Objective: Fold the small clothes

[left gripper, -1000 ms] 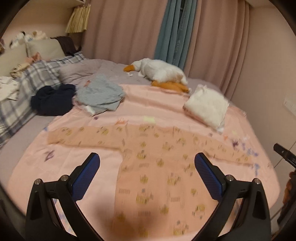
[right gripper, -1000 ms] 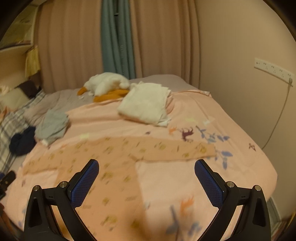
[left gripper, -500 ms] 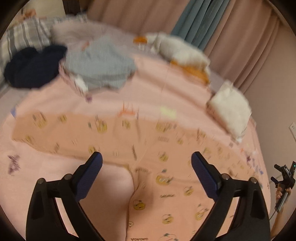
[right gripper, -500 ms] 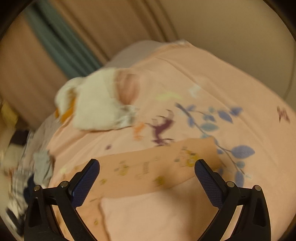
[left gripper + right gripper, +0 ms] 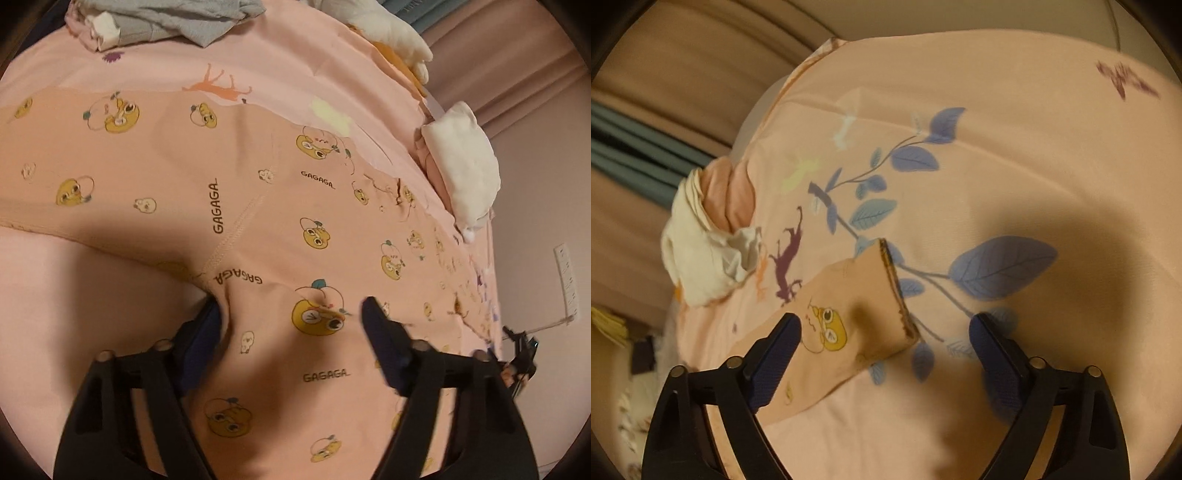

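Peach cartoon-print top [image 5: 258, 177], flat, unfolded

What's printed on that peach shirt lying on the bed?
Yellow cartoon faces and the word GAGAGA on the peach shirt, clearest in the left wrist view.

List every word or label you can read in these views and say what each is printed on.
"GAGAGA": printed repeatedly on the peach shirt, clearest in the left wrist view, at several angles, one upside down.
Right wrist view: no readable text on the shirt's sleeve or the pink bedspread.
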`<state>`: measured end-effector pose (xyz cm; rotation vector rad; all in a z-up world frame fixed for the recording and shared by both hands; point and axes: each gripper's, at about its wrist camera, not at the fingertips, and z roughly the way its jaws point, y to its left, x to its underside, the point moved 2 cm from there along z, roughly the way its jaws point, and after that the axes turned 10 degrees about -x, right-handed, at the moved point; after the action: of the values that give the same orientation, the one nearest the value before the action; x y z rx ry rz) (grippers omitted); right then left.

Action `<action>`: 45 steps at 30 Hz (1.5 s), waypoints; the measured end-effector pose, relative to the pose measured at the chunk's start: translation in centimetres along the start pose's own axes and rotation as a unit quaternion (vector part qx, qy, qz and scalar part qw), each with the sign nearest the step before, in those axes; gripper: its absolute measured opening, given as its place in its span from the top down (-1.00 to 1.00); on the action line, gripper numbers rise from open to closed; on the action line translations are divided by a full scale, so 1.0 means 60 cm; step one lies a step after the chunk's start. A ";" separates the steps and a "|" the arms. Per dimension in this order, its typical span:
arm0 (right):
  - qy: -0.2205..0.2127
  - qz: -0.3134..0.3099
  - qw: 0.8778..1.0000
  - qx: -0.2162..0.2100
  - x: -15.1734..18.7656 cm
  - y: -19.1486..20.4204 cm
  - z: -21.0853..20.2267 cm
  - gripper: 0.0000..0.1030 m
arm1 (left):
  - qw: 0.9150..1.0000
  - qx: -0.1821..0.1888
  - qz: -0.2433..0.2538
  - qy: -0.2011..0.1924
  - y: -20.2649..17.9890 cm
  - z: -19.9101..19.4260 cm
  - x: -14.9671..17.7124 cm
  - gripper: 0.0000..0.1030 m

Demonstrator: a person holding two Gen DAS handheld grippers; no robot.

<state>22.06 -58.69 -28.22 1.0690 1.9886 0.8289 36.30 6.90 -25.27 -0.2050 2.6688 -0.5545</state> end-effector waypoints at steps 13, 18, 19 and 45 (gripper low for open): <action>0.002 0.040 0.998 -0.056 -0.007 -0.026 0.004 0.06 | 0.999 -0.045 -0.015 0.000 0.026 0.006 0.002 0.57; 0.011 0.006 1.000 -0.010 -0.002 -0.009 0.019 0.78 | 0.998 -0.059 -0.005 -0.002 0.027 0.006 0.003 0.70; 0.008 0.000 1.000 -0.010 -0.002 -0.005 0.019 0.79 | 0.998 -0.060 -0.005 -0.002 0.028 0.006 0.004 0.69; 0.085 -0.165 0.977 -0.102 0.120 0.358 0.129 0.80 | 0.999 -0.025 -0.032 0.022 0.053 0.003 0.005 0.87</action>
<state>34.34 -41.26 -17.38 0.5448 2.0937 0.9411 35.92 9.66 -26.83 -0.2967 2.7292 -0.5182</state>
